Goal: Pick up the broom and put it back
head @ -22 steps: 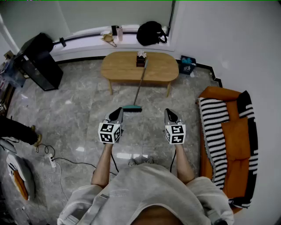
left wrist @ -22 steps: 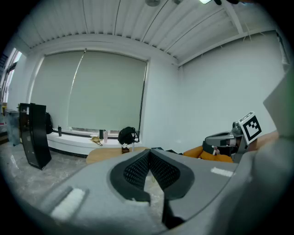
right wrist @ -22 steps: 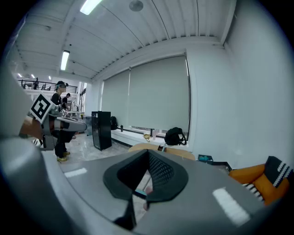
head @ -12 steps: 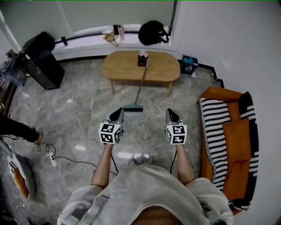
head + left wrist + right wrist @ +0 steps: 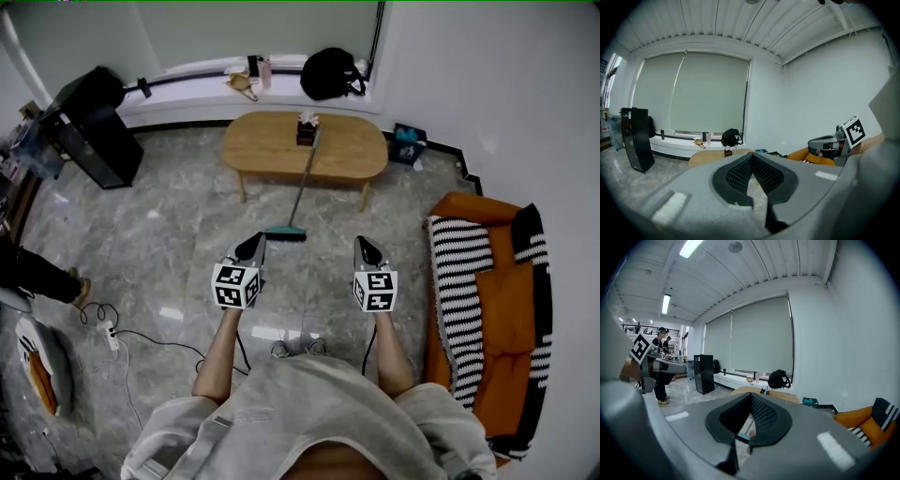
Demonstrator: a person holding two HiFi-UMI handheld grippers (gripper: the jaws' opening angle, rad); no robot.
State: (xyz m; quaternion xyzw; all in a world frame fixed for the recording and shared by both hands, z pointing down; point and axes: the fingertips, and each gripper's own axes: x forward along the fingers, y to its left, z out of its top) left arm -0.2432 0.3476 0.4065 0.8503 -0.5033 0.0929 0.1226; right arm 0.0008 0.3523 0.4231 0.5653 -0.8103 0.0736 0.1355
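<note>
Neither left gripper nor right gripper has shifted; both are clenched empty. Broom leans against table edge across bare floor.

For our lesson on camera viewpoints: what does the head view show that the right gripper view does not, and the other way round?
Only the head view: the power strip and its cable on the floor. Only the right gripper view: the ceiling lights. Both: the broom leaning on the wooden table, the black backpack and the orange sofa.
</note>
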